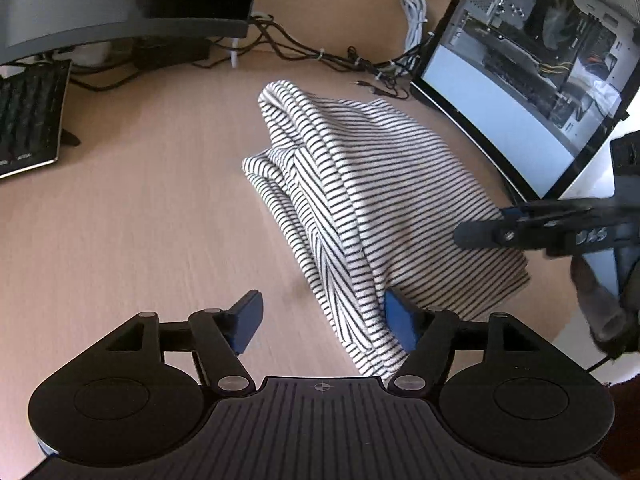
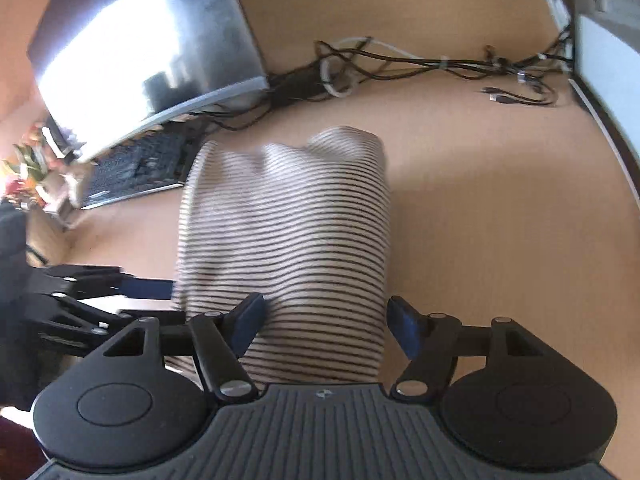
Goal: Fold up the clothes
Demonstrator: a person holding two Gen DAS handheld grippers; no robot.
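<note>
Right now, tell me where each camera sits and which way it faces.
Left wrist: on the left gripper, looking down across the desk at the striped shirt; its own open fingers and the right gripper show.
Right wrist: on the right gripper, looking down along the shirt toward the cables; the left gripper shows.
Shared: shirt, desk, cables, each other's gripper.

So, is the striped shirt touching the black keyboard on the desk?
Apart. The left wrist view shows bare desk between the striped shirt and the keyboard.

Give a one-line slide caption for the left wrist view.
Open left gripper beside folded striped garment on wooden desk.
</note>
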